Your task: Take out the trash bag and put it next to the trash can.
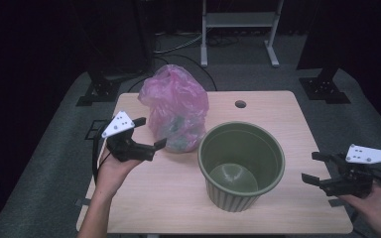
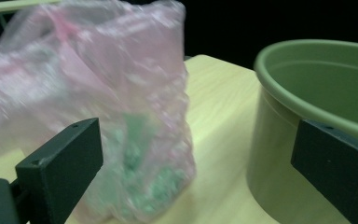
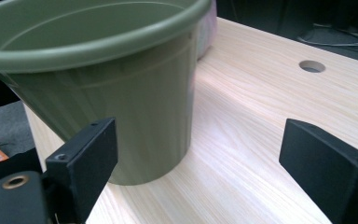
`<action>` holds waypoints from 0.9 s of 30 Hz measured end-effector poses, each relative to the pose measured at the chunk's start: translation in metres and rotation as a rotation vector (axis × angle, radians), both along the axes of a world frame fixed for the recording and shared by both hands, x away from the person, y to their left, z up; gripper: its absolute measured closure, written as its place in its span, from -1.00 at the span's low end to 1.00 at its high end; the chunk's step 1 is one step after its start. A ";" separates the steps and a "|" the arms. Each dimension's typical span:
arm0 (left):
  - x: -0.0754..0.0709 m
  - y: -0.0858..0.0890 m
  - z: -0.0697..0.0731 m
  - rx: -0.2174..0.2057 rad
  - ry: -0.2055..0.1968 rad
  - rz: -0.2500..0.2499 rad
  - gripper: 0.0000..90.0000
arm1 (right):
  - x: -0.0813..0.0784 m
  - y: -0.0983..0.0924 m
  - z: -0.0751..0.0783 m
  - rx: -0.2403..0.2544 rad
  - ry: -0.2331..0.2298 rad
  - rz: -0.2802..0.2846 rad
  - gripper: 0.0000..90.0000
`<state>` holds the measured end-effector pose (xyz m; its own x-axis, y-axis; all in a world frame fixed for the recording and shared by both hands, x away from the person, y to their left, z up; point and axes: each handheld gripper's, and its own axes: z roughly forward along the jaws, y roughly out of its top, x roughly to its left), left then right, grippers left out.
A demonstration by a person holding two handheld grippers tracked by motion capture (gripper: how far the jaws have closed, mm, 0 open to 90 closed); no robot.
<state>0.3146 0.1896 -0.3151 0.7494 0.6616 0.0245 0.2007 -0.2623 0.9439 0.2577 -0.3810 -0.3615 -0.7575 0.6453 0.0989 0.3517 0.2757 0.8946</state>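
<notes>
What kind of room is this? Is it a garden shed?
Probably a workshop or test room, not a shed: a bare wooden table with a cable hole, grey carpet, and black equipment stands.

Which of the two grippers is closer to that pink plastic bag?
The left. The left gripper hangs open just beside the pink bag, apparently not touching. The right gripper is open at the table's far side, beyond the green pot.

Pink see-through bag (image 1: 176, 106) with green bits inside; olive-green pot (image 1: 241, 163) with ribbed wall; pale wood-grain table (image 1: 287, 119); black grippers topped with white plates; grey floor (image 1: 44, 163)
</notes>
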 end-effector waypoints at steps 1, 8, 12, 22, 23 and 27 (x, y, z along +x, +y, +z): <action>-0.005 0.000 -0.004 0.001 0.003 0.000 -1.00 | -0.001 -0.001 -0.002 0.003 0.003 -0.004 -0.77; -0.030 -0.001 -0.032 0.017 0.006 0.000 -1.00 | -0.001 -0.004 -0.014 -0.017 -0.005 -0.041 -0.77; -0.037 0.000 -0.046 0.026 -0.004 0.009 -1.00 | 0.000 -0.004 -0.023 -0.025 0.002 -0.051 -0.77; -0.038 0.003 -0.083 0.061 0.028 0.049 -1.00 | 0.008 0.001 -0.049 -0.062 0.036 -0.089 -0.77; -0.037 0.003 -0.087 0.067 0.041 0.044 -1.00 | 0.009 0.002 -0.052 -0.067 0.041 -0.086 -0.77; -0.034 -0.002 -0.103 0.116 0.085 0.028 -1.00 | 0.011 0.006 -0.064 -0.095 0.069 -0.094 -0.77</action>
<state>0.2807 0.1876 -0.4177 0.7332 0.6789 0.0393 0.2876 -0.3620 0.8867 0.2691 -0.3752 -0.4256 -0.6871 0.7218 0.0838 0.4395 0.3210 0.8389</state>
